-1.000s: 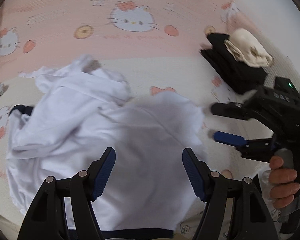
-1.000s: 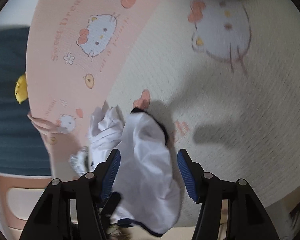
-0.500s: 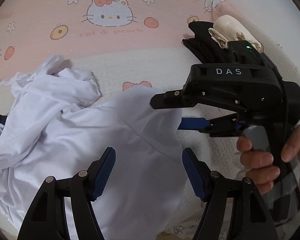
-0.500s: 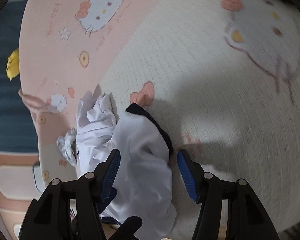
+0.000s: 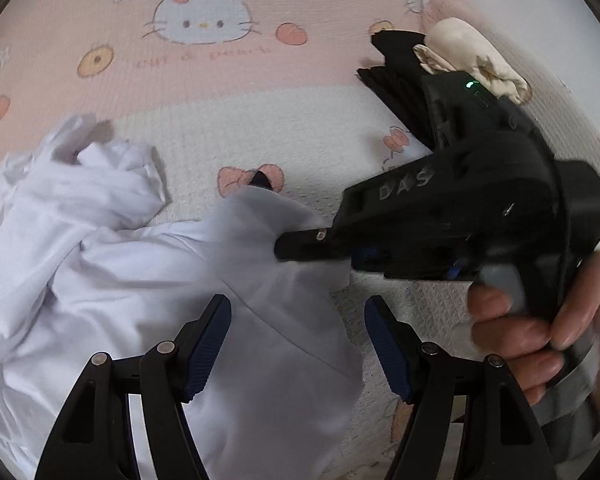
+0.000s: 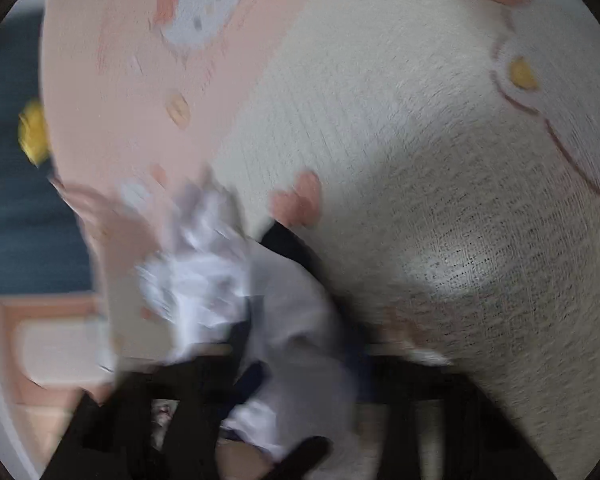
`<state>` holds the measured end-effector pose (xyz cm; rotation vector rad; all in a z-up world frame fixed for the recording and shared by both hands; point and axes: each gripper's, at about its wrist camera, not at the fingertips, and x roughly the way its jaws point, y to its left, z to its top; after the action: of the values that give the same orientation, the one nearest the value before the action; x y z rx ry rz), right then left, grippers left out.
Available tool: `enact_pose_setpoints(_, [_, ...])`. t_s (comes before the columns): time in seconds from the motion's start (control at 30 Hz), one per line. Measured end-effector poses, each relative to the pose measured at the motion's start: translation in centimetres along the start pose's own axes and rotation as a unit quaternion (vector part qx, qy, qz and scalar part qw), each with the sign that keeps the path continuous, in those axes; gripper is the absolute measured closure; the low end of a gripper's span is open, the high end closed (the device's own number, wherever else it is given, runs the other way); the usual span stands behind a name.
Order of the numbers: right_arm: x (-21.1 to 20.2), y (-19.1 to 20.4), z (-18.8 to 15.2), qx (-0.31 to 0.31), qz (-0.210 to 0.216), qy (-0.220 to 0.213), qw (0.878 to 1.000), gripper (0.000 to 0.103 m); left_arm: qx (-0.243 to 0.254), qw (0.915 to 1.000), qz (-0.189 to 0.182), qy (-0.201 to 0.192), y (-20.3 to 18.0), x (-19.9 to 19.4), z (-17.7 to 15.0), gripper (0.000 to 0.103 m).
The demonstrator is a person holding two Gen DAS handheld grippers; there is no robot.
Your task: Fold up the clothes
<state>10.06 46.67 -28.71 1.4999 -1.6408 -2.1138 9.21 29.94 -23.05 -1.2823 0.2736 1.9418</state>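
Observation:
A crumpled white garment (image 5: 140, 280) with navy trim (image 5: 260, 180) lies on the printed bed sheet (image 5: 300, 128). My left gripper (image 5: 298, 344) hovers open just above the garment's near right part, with nothing between its pads. My right gripper (image 5: 296, 252), held by a hand (image 5: 540, 332), reaches in from the right. Its jaws are pressed close together on the garment's right edge. The right wrist view is heavily blurred; there the white garment (image 6: 292, 320) runs between the dark smeared fingers of my right gripper (image 6: 300, 368).
A folded black pile (image 5: 400, 80) with a cream piece (image 5: 468, 52) on top sits at the back right of the bed. The sheet's pink band runs along the far side. Beyond the bed's edge are a teal surface (image 6: 12, 220) and a yellow object (image 6: 32, 136).
My right gripper moved left into the garment's right edge and its jaws went from wide apart to nearly together on the cloth. My left gripper stayed open over the garment.

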Motion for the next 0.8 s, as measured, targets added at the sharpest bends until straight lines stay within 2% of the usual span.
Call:
enact_pose_setpoints(0.1, [0.4,0.7,-0.1,-0.006,-0.016,0.005,1.000,0.098,-0.009,0.9999,-0.007,-0.003,0.3,-0.2,-0.1,0.036])
enact_pose_setpoints(0.27, [-0.7,2.6,-0.2,-0.016,0.017,-0.011,1.000,0.098,-0.011,0.9999,-0.009,-0.009,0.1,-0.6,-0.1,0.036])
enact_pose_setpoints(0.57, [-2.4,3.8,-0.9,-0.027,0.025,-0.024,0.999,0.098,-0.018,0.9992,-0.023,-0.026,-1.0,-1.0,0.5,0.036])
enact_pose_setpoints(0.7, [-3.7,3.5,-1.0,-0.022,0.024,-0.041,0.999,0.098,0.014,0.9988,-0.016,-0.044,-2.1,-0.9,0.7,0.036])
enact_pose_setpoints(0.8, [-4.5,3.2,-1.1,-0.019,0.019,-0.056,0.998,0.098,0.052,0.9957,-0.006,-0.076,-3.3,-1.2,0.5,0.037])
